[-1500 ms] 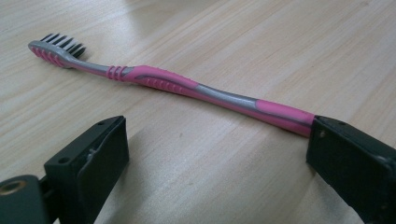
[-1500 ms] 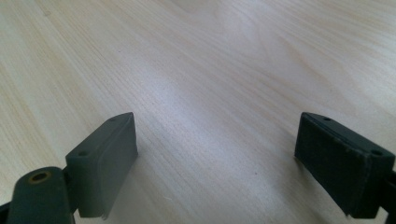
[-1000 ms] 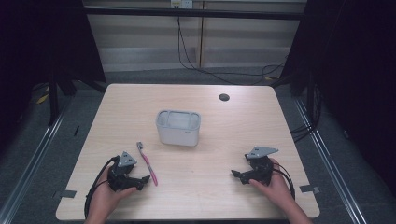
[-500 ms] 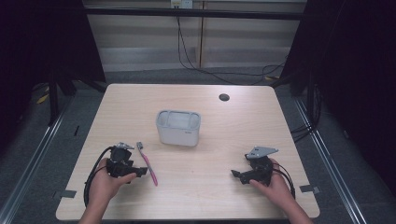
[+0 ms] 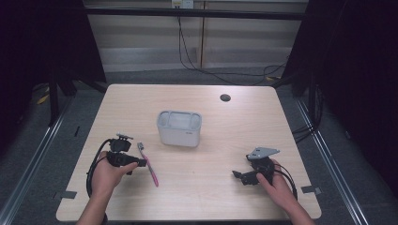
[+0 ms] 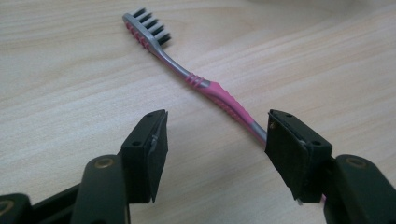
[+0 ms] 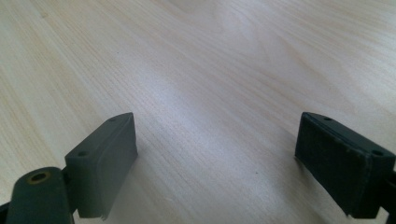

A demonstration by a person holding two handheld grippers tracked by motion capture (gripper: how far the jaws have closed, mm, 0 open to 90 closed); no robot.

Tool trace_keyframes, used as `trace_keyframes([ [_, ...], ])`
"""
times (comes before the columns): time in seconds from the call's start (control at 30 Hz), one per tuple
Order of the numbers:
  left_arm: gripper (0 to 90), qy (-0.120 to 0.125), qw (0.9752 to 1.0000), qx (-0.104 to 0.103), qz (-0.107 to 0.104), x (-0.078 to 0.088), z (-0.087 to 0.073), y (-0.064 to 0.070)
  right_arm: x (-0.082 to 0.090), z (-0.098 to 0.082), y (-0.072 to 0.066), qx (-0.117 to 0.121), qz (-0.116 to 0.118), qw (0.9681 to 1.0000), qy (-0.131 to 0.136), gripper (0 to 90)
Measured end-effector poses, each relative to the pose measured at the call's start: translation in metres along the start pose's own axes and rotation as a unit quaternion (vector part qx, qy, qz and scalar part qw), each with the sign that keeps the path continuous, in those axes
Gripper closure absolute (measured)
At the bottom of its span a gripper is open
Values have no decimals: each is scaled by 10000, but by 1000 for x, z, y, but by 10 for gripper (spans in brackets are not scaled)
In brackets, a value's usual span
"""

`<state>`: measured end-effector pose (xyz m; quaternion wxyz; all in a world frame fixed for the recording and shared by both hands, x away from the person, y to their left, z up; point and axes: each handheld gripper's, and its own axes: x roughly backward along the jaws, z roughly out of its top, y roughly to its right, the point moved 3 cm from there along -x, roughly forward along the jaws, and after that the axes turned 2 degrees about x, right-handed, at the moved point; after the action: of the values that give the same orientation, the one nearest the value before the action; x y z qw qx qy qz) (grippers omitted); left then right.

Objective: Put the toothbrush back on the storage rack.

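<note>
I count one pink-grey ribbed toothbrush [image 6: 205, 84], one grey rounded plastic box [image 5: 179, 128]; left gripper [image 6: 217, 151] jaws closing, nothing clamped; right gripper [image 7: 243, 158] gaping

Toothbrush [image 6: 219, 93]: pink handle with grey stripe and grey neck, pink ribs at the neck, head grey and pink with dark bristles; table [image 5: 225, 136] under it pale wood grain; container [image 5: 179, 128] beyond the toothbrush light grey; left gripper [image 5: 139, 162] beside the toothbrush black; right gripper [image 5: 237, 175] black, grey plate on top.
</note>
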<state>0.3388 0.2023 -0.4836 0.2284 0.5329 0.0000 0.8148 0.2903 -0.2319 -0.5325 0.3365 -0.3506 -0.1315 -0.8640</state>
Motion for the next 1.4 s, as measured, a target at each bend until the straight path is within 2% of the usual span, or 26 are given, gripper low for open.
trace_keyframes([
  [0.03,403,0,10000,0,0,0,0,0,0,0,0,0,0,10000,0,120],
  [0.27,472,-140,9991,392,-7,-1,8,0,0,0,0,6,3,10000,-3,120],
  [0.37,488,-138,9989,439,12,-2,11,1,0,0,0,6,3,10000,-4,120],
  [0.4,488,-147,9985,523,14,-4,12,3,0,0,0,3,1,10000,-5,120],
  [0.5,498,-201,9983,539,61,-7,15,3,0,0,0,-14,-1,10000,-9,120],
  [0.57,501,-207,9976,653,84,-10,18,2,0,0,0,-7,1,10000,-12,120],
  [0.7,500,-183,9971,732,126,-14,21,2,0,0,0,-3,-1,10000,-2,120],
  [0.77,500,-202,9972,694,190,-16,22,2,0,0,0,11,2,10000,-1,120],
  [0.97,521,-211,9957,866,268,-23,23,0,0,0,0,8,3,10000,-2,120],
  [1.0,523,-251,9959,826,284,-23,22,0,0,0,0,5,3,10000,-3,120],
  [1.1,524,-287,9950,904,319,-26,22,0,0,0,0,3,2,10000,-5,120],
  [1.27,526,-293,9947,916,365,-27,23,-1,0,0,0,7,2,10000,-2,120],
  [1.4,557,-366,9943,910,413,-29,24,1,0,0,0,5,3,10000,-3,120],
])
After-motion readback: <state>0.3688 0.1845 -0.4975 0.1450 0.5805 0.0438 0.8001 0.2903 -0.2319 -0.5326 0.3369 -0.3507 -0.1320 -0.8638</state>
